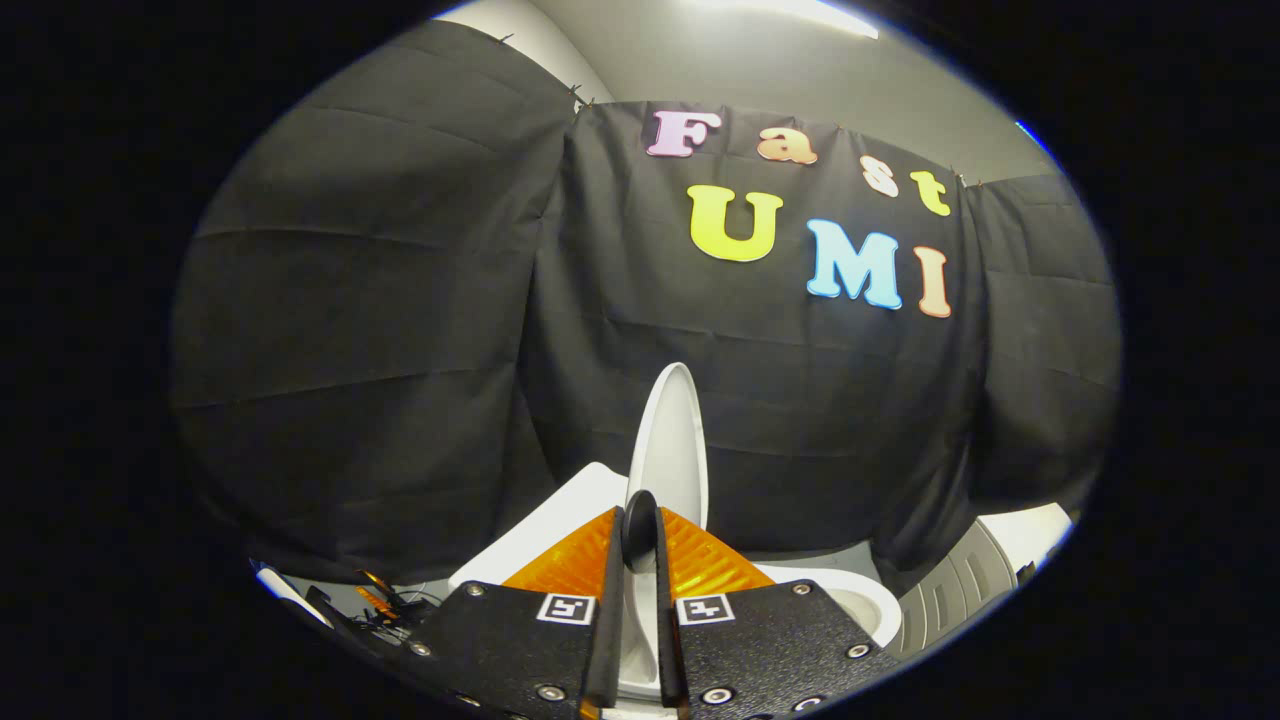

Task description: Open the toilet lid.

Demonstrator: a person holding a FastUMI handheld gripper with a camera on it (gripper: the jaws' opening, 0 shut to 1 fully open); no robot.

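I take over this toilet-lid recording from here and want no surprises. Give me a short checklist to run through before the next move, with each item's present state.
1. Toilet lid raised off the bowl: ok, it stands nearly upright, seen edge-on.
2. Claw holds the lid: ok, the fingers are close together with the lid's edge between them.
3. Both fingers pressing on the lid: cannot tell, the contact is hidden between them.
4. Lid leaning back far enough to stay up alone: cannot tell from this angle.
5. Bowl rim uncovered: ok, it shows beside the claw.
6. Room behind the lid: ok, only the black cloth wall hangs beyond it.
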